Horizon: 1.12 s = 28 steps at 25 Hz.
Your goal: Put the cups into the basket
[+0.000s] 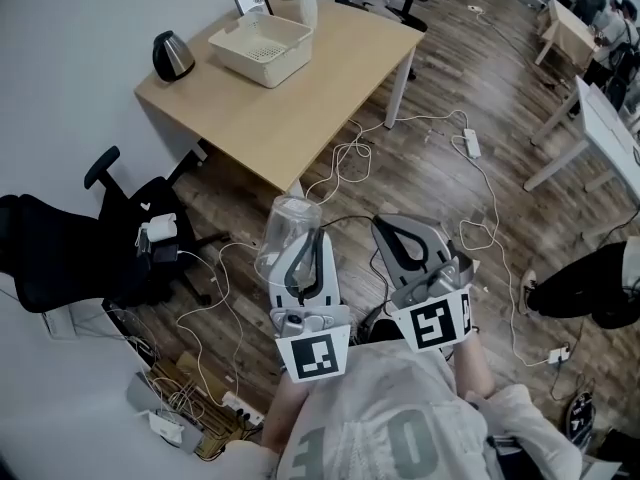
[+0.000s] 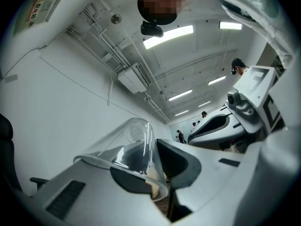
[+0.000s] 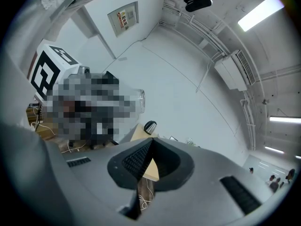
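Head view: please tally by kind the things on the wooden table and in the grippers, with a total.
Black kettle: 1
Cream plastic basket: 1
Black picture frame: 1
White vase with green plant: 1
Clear plastic cup, in left gripper: 1
Total: 5

We see: cup (image 1: 287, 230) clear, see-thru; basket (image 1: 262, 48) cream; counter (image 1: 300, 108) light wood-grain; kettle (image 1: 172, 56) blk — floor (image 1: 500, 118) dark brown planks w/ white cables (image 1: 487, 190) across.
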Each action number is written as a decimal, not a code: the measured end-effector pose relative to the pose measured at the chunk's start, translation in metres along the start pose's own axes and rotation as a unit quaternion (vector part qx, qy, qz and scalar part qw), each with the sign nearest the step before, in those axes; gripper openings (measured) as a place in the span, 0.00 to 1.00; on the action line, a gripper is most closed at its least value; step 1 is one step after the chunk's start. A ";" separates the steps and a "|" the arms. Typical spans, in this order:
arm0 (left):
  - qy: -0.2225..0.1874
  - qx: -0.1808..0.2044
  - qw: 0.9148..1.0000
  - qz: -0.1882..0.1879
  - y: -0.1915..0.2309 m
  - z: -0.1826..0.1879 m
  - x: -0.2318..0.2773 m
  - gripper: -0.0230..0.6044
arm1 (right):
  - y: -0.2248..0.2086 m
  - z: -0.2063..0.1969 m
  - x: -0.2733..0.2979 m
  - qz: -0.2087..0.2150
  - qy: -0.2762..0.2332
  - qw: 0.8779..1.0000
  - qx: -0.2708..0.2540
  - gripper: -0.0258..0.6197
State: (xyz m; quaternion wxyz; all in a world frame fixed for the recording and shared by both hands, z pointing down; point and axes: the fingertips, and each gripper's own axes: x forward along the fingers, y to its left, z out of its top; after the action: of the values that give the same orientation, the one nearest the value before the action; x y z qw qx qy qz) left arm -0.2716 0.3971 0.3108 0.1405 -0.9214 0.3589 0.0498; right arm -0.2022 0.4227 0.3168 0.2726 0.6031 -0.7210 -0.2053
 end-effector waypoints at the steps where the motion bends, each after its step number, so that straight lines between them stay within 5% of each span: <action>1: -0.004 0.000 1.000 -0.002 0.004 0.000 0.000 0.11 | 0.001 0.002 0.003 -0.001 0.000 1.000 0.001 0.04; 7: -0.004 -0.026 1.000 0.014 0.024 -0.005 0.008 0.11 | -0.002 0.006 0.014 -0.001 0.001 1.000 -0.003 0.04; 15: 0.013 -0.001 1.000 0.027 0.020 -0.015 0.040 0.11 | -0.024 -0.025 0.039 0.014 -0.006 1.000 0.010 0.04; 28: 0.032 -0.013 0.989 0.142 0.007 -0.034 0.176 0.11 | -0.126 -0.088 0.121 0.105 -0.070 0.992 -0.005 0.04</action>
State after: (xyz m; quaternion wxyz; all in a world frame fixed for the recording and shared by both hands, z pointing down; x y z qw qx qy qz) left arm -0.1468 0.2685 0.3076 0.1085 -0.8640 0.4896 0.0444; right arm -0.0660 0.2828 0.3232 0.2441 0.5071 -0.7965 -0.2208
